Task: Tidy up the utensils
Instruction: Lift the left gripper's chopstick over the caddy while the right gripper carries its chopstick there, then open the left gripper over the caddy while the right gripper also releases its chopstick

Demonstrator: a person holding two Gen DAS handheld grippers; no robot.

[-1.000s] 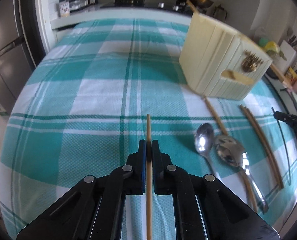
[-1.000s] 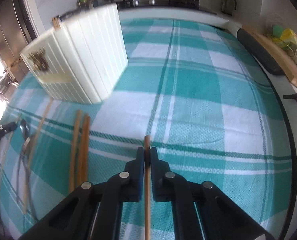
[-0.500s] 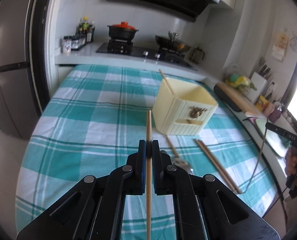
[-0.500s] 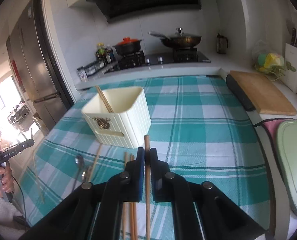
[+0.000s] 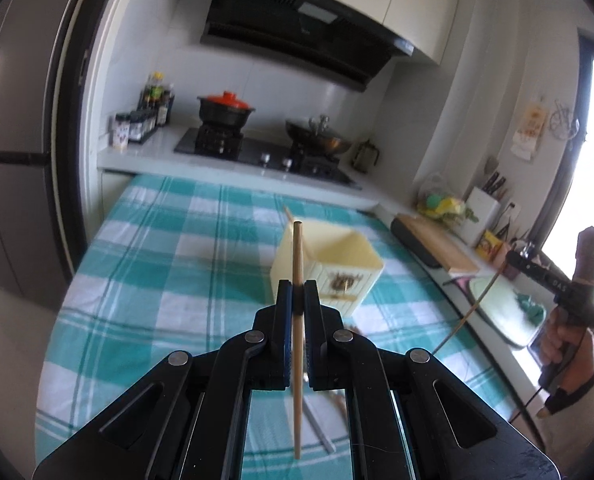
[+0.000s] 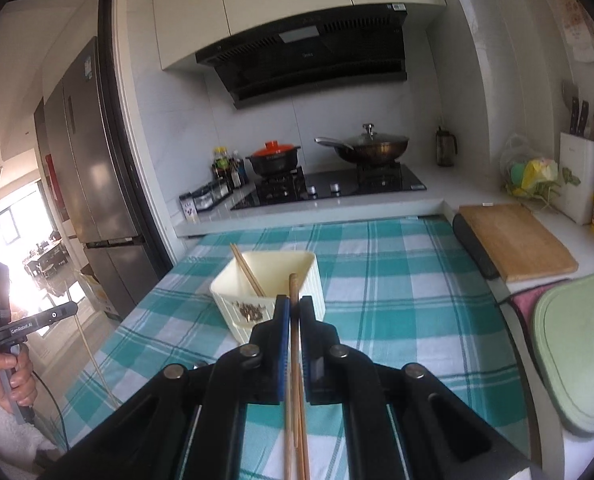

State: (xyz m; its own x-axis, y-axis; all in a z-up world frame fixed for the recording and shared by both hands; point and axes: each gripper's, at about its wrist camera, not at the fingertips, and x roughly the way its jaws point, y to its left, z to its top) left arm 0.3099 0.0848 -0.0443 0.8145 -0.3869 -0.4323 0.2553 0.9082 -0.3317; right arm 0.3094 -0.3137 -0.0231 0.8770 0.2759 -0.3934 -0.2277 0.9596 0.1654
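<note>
Between the left gripper's (image 5: 297,292) clamped jaws stood a pale wooden chopstick (image 5: 297,264), tip projecting forward. Right gripper (image 6: 294,308) likewise pinched a brown wooden chopstick (image 6: 293,292). Beyond both sat the cream ribbed plastic utensil box (image 6: 297,268) on the teal-checked tablecloth (image 6: 397,300).

Readable text: one brand mark, the rest too blurred

In the right wrist view, at the left edge of the frame, the black bar of the left gripper (image 6: 29,322) carries white lettering that reads "GenRobot.AI". In the left wrist view, at the right edge, the right gripper (image 5: 553,280) bears small white letters that look like "DAS", not certain. The range hood (image 6: 309,54) has a small mark on its front panel, too small to read.
</note>
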